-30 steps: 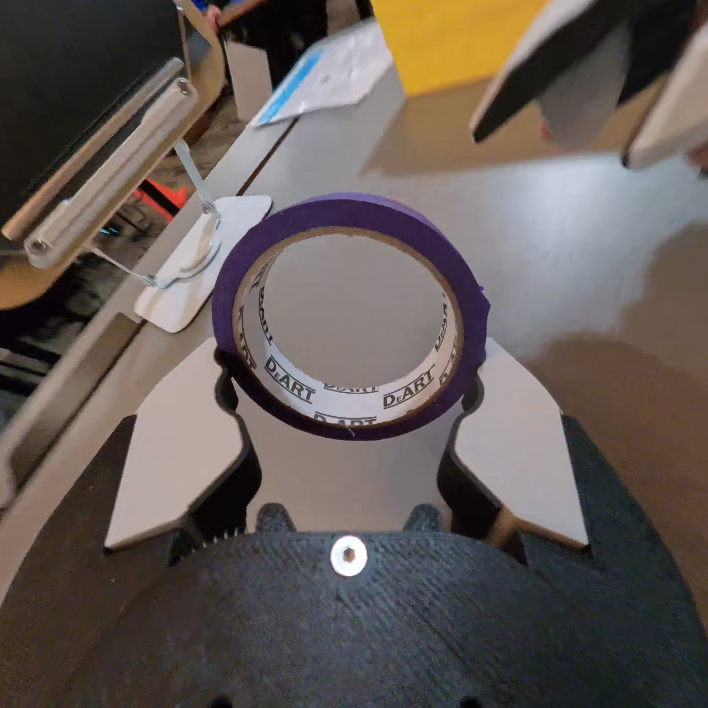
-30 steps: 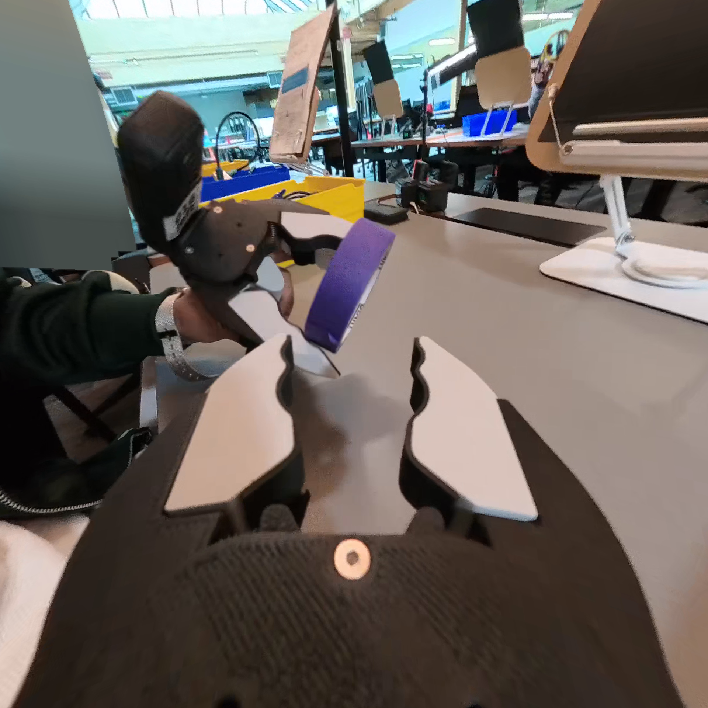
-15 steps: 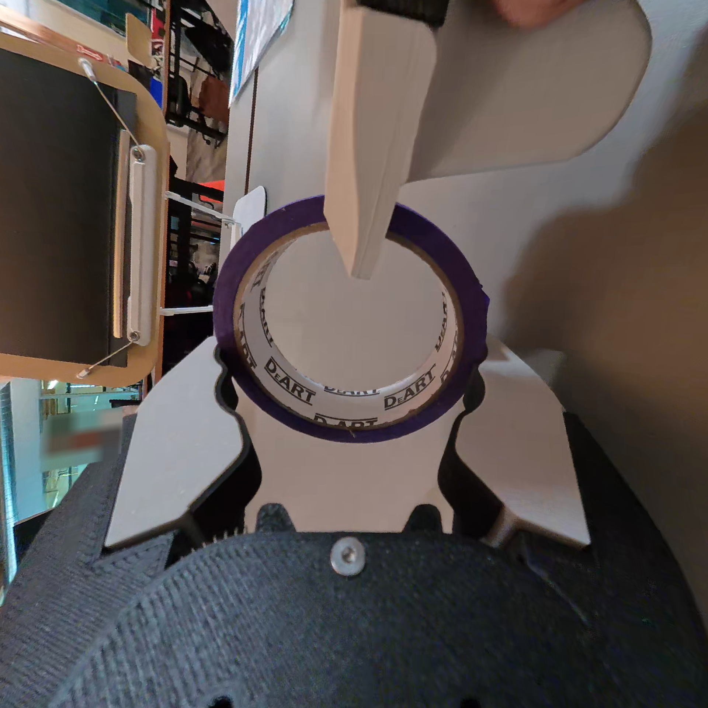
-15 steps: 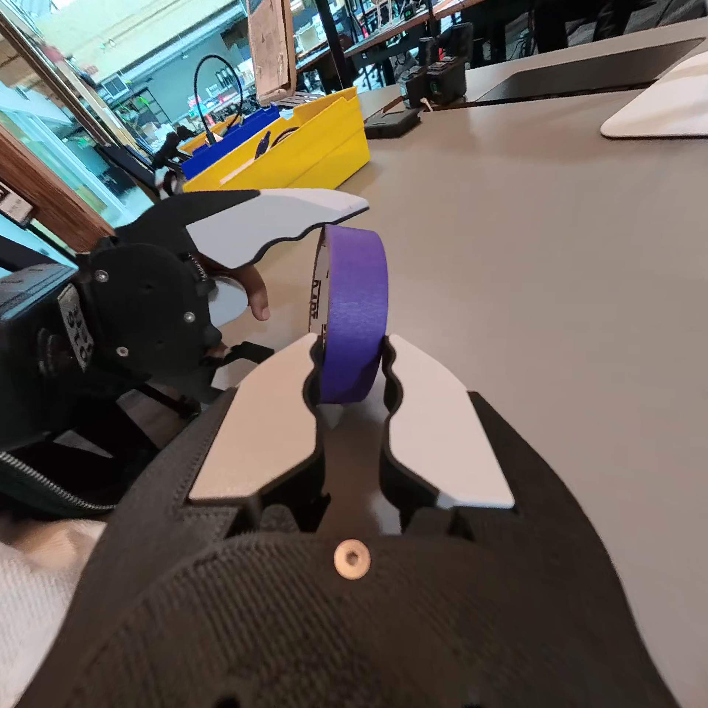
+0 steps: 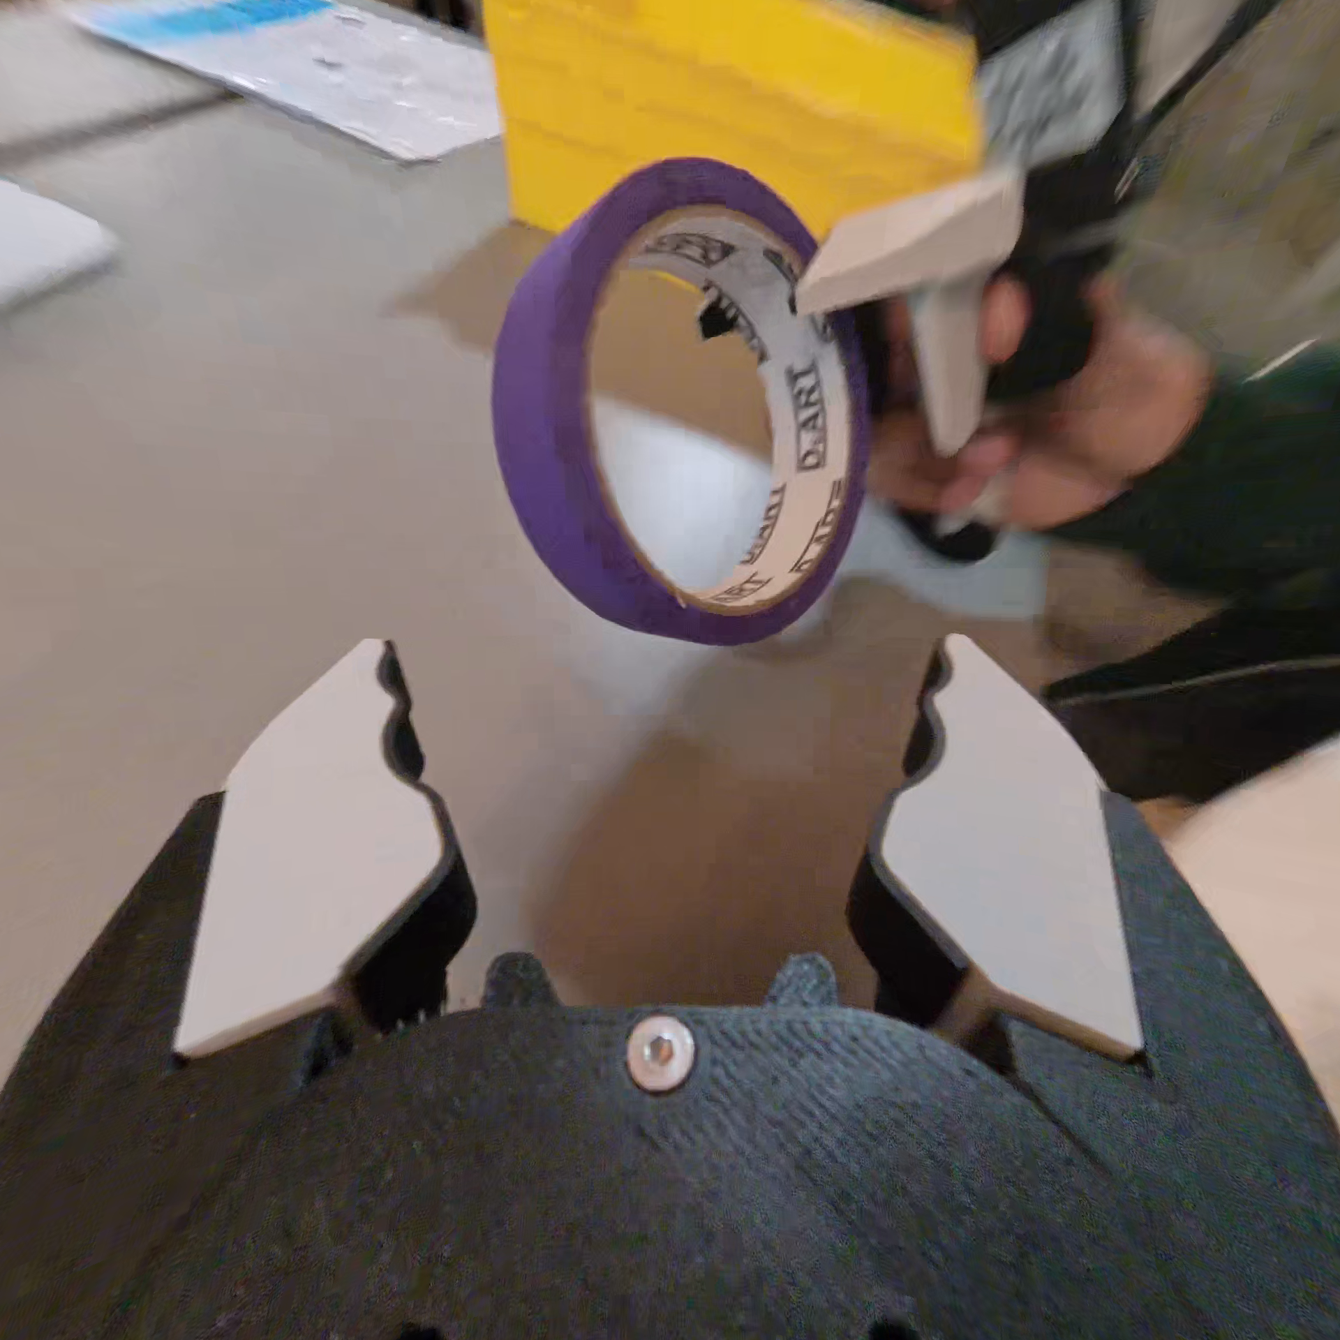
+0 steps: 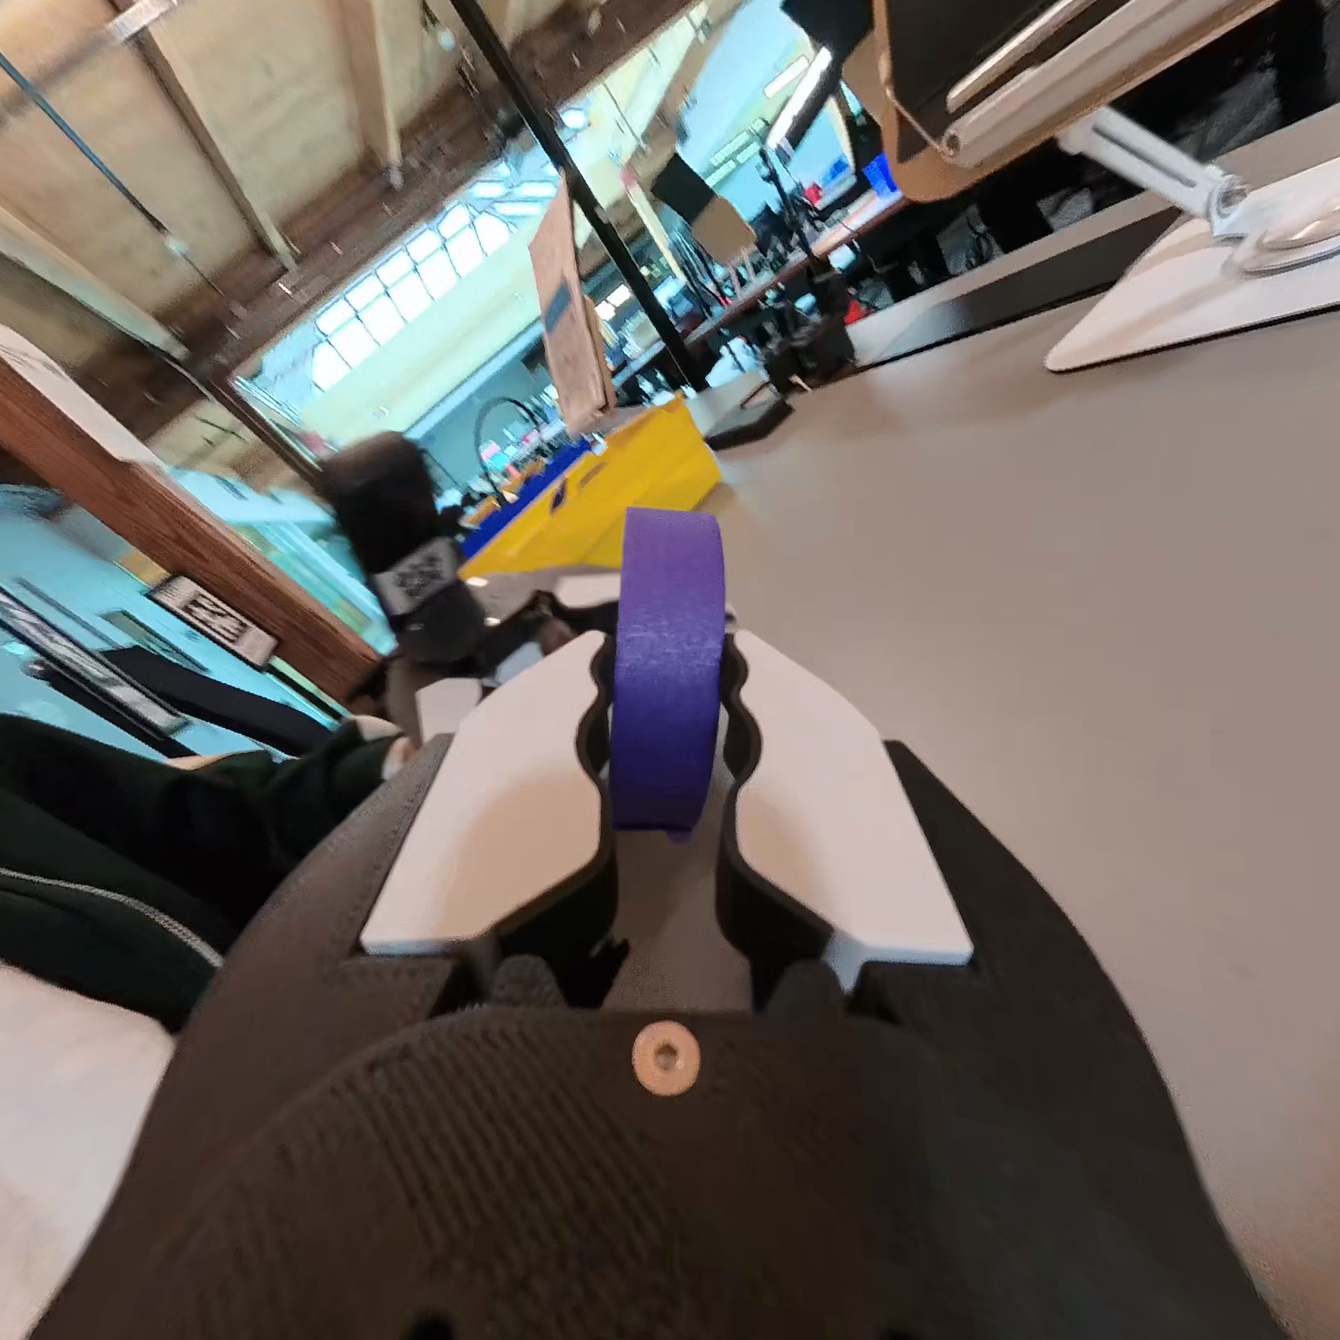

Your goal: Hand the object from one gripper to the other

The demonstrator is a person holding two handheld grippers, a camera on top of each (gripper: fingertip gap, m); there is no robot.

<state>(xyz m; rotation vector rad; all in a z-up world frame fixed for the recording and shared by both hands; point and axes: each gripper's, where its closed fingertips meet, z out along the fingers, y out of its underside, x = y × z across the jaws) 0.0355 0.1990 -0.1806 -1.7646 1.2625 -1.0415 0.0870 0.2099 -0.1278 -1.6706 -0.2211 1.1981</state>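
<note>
— While my left gripper (image 5: 663,714) stands wide apart with nothing between its two white fingers (image 5: 319,855), what do I enter for the tape?

— One roll of purple tape (image 5: 678,402), held up off the grey table (image 5: 217,449), just ahead of the left fingertips and clear of them. It hangs tilted, its open core turned toward my left camera.

— Held by what?

— My right gripper (image 6: 667,718), item two. Its jaws are drawn narrow and pinch the flat sides of the roll (image 6: 668,667), purple edge toward the lens. From the left wrist view one right finger (image 5: 906,246) lies against the roll's upper right rim; the mate is partly hidden behind the roll. My hand (image 5: 1066,428) on the right handle shows blurred behind it.

— Count the rest.

— Grippers: two. Tape rolls: one. Yellow bins (image 6: 616,493): one, on the table beyond the roll. Blue bins behind it: one, small and partly hidden. White stand bases (image 6: 1189,304): one, far right on the table, with a dark panel (image 6: 1015,80) clipped above it. Papers (image 5: 290,65): one sheet, top left in the left wrist view.
</note>
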